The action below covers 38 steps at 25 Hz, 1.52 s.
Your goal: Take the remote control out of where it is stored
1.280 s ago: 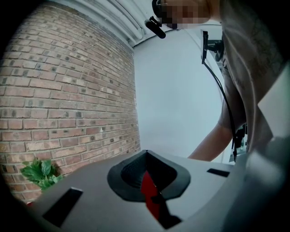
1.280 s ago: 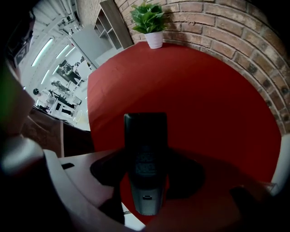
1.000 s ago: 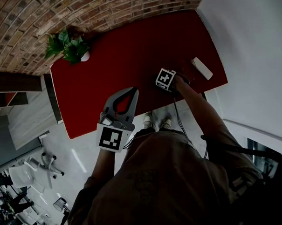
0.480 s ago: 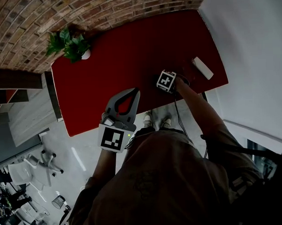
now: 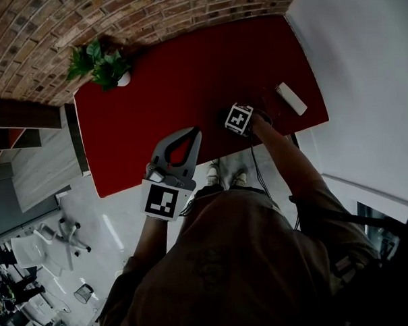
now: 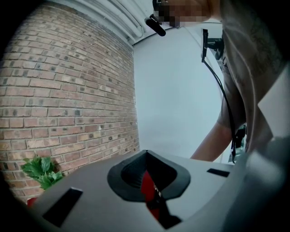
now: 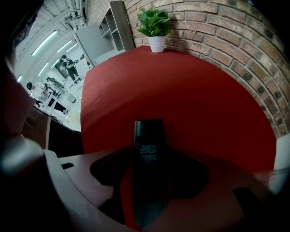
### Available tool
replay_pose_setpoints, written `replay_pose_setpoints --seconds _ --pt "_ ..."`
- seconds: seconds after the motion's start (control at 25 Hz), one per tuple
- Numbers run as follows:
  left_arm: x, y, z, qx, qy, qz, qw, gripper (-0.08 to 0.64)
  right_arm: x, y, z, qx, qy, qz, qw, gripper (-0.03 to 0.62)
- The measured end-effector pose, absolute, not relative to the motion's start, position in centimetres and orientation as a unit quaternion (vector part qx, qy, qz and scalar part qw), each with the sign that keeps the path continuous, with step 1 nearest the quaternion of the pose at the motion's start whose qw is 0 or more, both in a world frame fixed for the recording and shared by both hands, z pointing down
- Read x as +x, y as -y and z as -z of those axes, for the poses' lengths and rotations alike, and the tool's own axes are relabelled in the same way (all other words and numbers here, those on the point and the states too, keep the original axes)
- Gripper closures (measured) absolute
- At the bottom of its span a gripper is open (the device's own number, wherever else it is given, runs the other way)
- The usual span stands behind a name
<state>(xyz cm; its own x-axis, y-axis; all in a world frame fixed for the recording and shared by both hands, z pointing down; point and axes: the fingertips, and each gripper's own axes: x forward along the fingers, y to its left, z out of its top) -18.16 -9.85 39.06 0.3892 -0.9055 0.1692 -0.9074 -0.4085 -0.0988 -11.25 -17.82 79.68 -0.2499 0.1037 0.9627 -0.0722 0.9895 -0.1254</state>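
Remote control [image 7: 148,133], black and slim, sits lengthwise between the 2 jaws of the right gripper [image 7: 151,156], its far end reaching past the fingertips over the red table [image 5: 173,79]. The jaws stand wide apart on either side of it. A strip of red shows between the remote and the jaw on the left of the right gripper view, while the gap on the other side is too dark to judge. Whether the remote rests on the tabletop I cannot tell.

In the head view the right arm stretches from the lower right up to the table's near edge at centre right, with the gripper pointing steeply down. The left forearm comes up from the lower left. It holds the left gripper [image 5: 196,131] roughly level at the frame's centre, over the table's near edge, with its jaws closed tip to tip on nothing.

A potted plant [image 5: 98,65] stands at the upper left by the brick wall [image 5: 63,23]. A white oblong object [image 5: 291,98] lies near the table's right corner.
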Motion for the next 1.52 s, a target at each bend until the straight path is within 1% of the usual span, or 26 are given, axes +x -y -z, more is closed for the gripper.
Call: replay_pose_setpoints --seconds 0.12,0.4,0.6,0.8,0.92,1.04,1.16,1.28,1.44,1.52 --pt "-18.3 9.7 -39.1 0.832 0.547 -0.095 0.008 0.552 -10.6 18.0 -79.6 -0.001 0.778 -0.071 0.624 0.339" --pt "-18.5 9.5 -39.2 0.83 0.549 -0.099 0.012 0.552 -12.3 18.1 -80.0 -0.006 0.807 -0.068 0.587 0.339" --pt "-18.8 9.0 -39.4 0.828 0.55 -0.104 0.015 0.552 -11.0 18.1 -79.8 0.002 0.782 -0.066 0.62 0.339" --pt "-19.1 9.0 -39.5 0.826 0.553 -0.106 0.014 0.552 -12.2 17.9 -79.6 -0.005 0.807 -0.072 0.586 0.339" --pt "-19.1 9.0 -39.2 0.826 0.555 -0.102 0.009 0.552 -11.1 18.2 -79.8 0.001 0.796 -0.068 0.602 0.339" --pt "-19.2 8.9 -39.3 0.825 0.556 -0.101 0.009 0.552 -11.2 18.3 -79.6 0.01 0.8 -0.073 0.595 0.339" --pt "-19.1 8.9 -39.5 0.826 0.554 -0.104 0.01 0.552 -9.5 18.6 -78.8 0.025 0.783 -0.073 0.618 0.339" --pt "-18.8 8.9 -39.6 0.829 0.548 -0.107 0.009 0.552 -10.8 18.7 -79.2 0.009 0.809 -0.068 0.584 0.339" --pt "-18.8 8.9 -40.3 0.827 0.549 -0.122 0.021 0.552 -10.0 19.0 -76.8 0.039 0.806 -0.083 0.585 0.339" --pt "-19.0 8.8 -40.7 0.822 0.555 -0.126 0.029 0.552 -10.7 19.4 -76.0 0.044 0.821 -0.071 0.565 0.339"
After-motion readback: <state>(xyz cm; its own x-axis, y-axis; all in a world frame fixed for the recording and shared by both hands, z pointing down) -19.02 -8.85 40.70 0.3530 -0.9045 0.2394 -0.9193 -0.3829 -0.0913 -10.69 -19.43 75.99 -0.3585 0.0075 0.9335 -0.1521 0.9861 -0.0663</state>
